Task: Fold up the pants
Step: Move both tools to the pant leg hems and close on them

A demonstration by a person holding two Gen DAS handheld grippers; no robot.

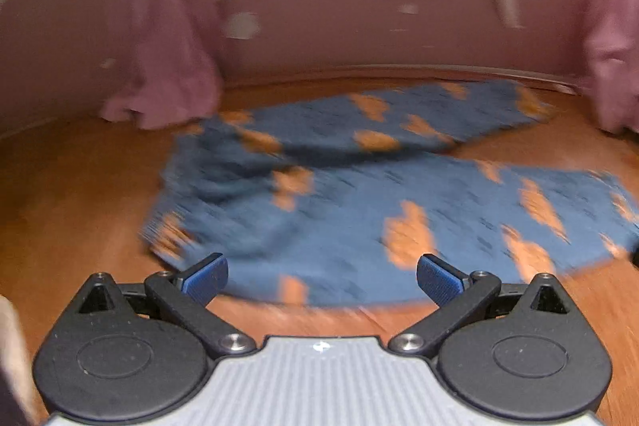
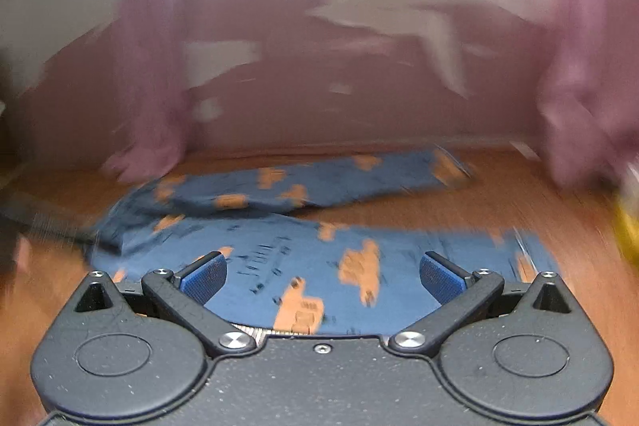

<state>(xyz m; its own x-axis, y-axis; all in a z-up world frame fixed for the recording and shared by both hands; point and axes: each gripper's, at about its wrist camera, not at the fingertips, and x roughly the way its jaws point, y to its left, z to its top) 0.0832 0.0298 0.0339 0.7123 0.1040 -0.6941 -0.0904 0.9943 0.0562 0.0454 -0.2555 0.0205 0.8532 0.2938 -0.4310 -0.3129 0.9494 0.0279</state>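
1. Pants (image 1: 359, 202): blue fabric with orange prints, lying spread on the wooden floor (image 1: 72, 186) across the centre of both views. The two legs run toward the right of the frame, the far one above the near one, with a wedge of bare floor between them at right; the waist end sits bunched at centre left.
2. Left hand-held gripper (image 1: 321, 276): released, jaws wide apart, nothing between them. It hovers over the near edge of the pants at the bottom of the frame.
3. Right hand-held gripper (image 2: 322, 276): likewise released and empty, above the near leg in the lower centre of its view.
4. Pink curtains (image 1: 159, 38) hang at upper left and upper right, against a patchy wall. Both views are motion-blurred, so fine creases cannot be read.
5. Step in hand, as I judge it: reaching for a first grasp. To do it well, I would pinch the near leg's edge at two well-separated points, taking one layer only, then lift evenly and lay it squarely over the far leg, seams matched.
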